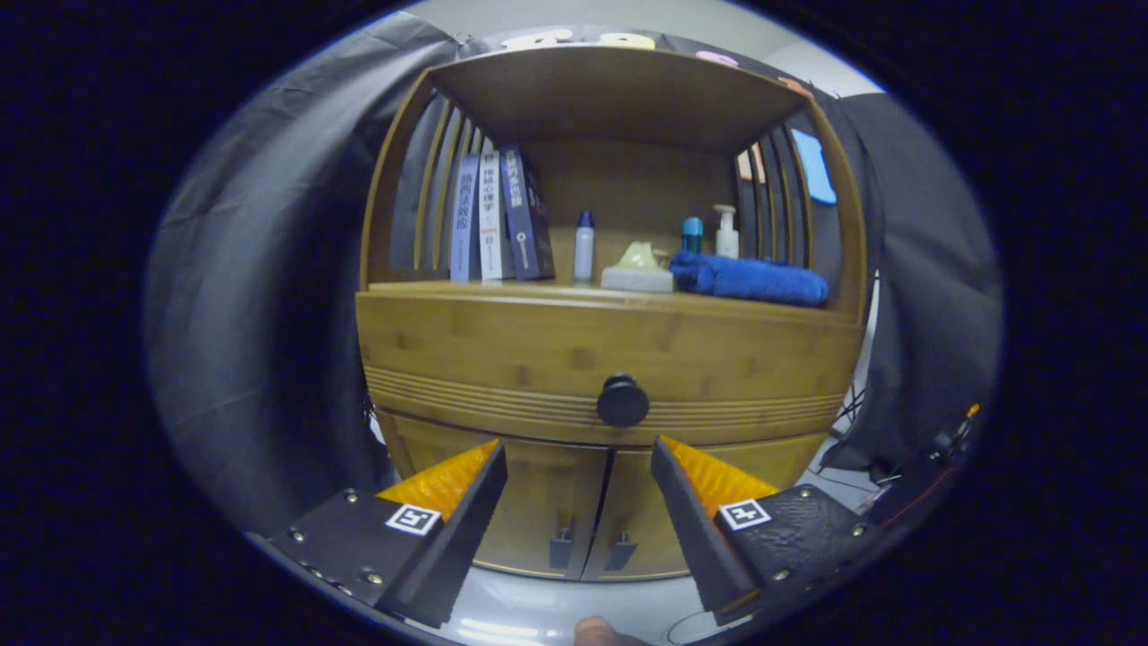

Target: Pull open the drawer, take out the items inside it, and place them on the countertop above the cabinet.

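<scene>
A bamboo cabinet stands straight ahead of me. Its drawer [502, 359] is closed, with a round black knob [622, 401] at the middle of its front. My gripper [578, 453] is open with nothing between its fingers. The knob sits just above and beyond the gap between the fingertips, a short way off. The countertop [538, 292] runs above the drawer, under a roofed shelf space. What lies inside the drawer is hidden.
On the countertop stand three books [489, 215], a small white bottle with a blue cap [584, 247], a tissue box [638, 272], a rolled blue towel [750, 278], a teal-capped bottle and a pump bottle [726, 233]. Two lower doors [574, 511] are closed. Cables lie at the right.
</scene>
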Available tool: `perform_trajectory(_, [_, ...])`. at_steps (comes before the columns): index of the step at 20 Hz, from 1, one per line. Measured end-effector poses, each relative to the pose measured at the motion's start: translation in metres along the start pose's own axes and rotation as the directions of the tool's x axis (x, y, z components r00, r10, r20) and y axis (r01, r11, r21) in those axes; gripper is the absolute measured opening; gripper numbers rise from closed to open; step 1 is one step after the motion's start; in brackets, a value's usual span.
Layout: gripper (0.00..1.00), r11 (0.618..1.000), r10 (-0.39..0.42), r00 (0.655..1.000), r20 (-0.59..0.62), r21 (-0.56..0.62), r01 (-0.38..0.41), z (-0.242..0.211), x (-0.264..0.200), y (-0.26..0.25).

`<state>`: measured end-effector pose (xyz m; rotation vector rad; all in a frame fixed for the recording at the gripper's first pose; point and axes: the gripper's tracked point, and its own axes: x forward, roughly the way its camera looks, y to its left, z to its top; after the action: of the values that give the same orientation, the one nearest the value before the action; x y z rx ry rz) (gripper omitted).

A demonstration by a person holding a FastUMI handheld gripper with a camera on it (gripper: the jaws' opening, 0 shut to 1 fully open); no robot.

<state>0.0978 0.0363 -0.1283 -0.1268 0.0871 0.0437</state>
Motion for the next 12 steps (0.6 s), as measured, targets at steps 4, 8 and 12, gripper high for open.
perform_trajectory(4, [0.97, 0.999, -0.014, 1.0, 0.012, 0.029, 0.014, 0.044, -0.046, -0.012])
perform_trajectory(8, [0.97, 0.997, 0.0, 0.999, 0.05, 0.079, -0.004, 0.095, -0.08, -0.02])
perform_trajectory(12, [0.97, 0.998, -0.013, 0.993, 0.121, 0.068, 0.005, 0.136, -0.113, -0.028])
